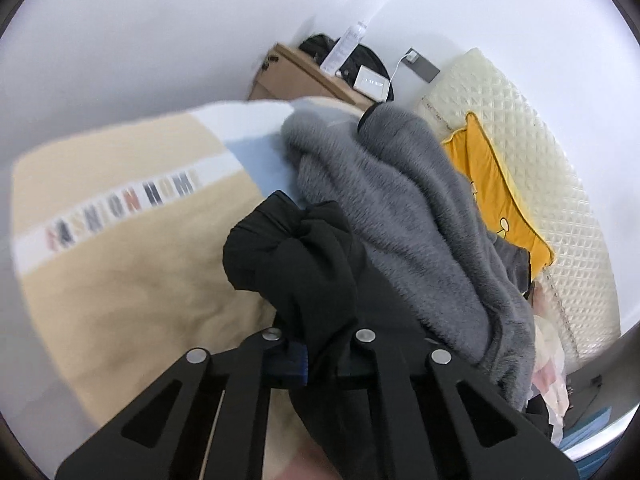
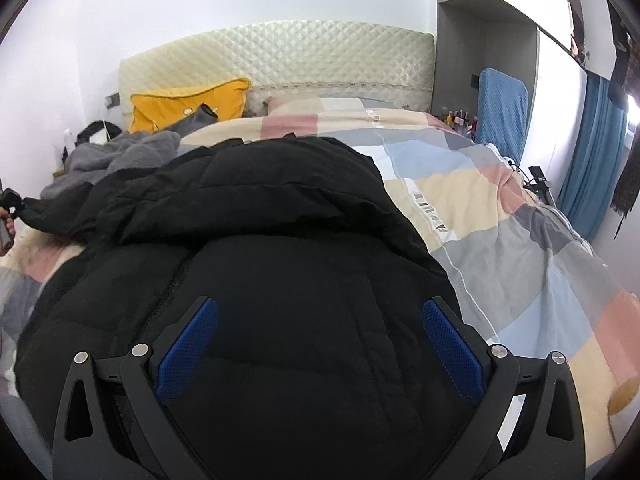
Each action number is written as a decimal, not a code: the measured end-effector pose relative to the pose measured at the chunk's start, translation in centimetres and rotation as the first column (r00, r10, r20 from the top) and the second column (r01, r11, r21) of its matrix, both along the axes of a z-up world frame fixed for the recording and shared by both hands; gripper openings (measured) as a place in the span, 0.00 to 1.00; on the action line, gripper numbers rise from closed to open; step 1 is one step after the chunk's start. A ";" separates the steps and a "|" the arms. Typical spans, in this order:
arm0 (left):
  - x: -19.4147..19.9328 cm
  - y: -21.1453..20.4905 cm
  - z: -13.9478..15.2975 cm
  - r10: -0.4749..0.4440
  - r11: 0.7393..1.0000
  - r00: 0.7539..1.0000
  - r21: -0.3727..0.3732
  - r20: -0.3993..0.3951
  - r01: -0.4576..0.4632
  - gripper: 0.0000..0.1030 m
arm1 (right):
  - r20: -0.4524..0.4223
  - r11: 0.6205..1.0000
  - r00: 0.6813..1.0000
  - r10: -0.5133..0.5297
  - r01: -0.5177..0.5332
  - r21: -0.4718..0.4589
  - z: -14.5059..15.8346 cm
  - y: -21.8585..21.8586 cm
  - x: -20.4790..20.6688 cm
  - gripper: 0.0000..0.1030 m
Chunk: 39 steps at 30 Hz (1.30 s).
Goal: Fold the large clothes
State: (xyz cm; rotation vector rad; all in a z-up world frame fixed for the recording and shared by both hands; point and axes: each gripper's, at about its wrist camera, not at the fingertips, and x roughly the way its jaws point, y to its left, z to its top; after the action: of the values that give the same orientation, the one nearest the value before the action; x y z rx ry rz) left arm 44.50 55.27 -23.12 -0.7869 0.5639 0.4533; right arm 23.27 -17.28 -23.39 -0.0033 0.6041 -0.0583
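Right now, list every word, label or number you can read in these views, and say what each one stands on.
"...SHION HOME", first letters blurred: on the white stripe of the patchwork duvet.
The same stripe in the right wrist view: too small and skewed to read.
White bottle label by the wall: too small to read.
Yellow cushion: a drawn figure, no readable words.

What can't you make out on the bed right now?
- Left gripper pads: left wrist view, buried in black jacket fabric.
- Jacket hem: right wrist view, cut off by the bottom edge, behind the open right gripper.
- Quilt lettering: left wrist view, blurred.
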 end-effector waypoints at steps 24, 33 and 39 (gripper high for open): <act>-7.1 -18.0 24.7 -0.120 0.942 0.985 0.329 0.124 0.073 0.04 | 0.157 0.985 0.973 0.167 -0.170 0.003 4.4 -4.1 -4.0 0.99; -7.8 -27.6 29.2 -0.251 0.901 0.957 0.397 0.149 0.175 0.04 | 0.203 0.985 0.965 0.165 -0.172 0.015 5.2 -6.4 -5.3 0.99; -7.6 -34.9 31.7 -0.344 0.857 0.927 0.453 0.149 0.245 0.04 | 0.242 0.987 0.961 0.131 -0.150 0.063 6.3 -9.2 -6.2 0.99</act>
State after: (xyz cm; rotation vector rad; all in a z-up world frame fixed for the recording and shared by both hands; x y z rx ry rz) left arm 36.89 20.40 8.59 -0.3106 0.3440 0.1833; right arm 17.03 -26.45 -17.09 0.0390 0.3648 0.1029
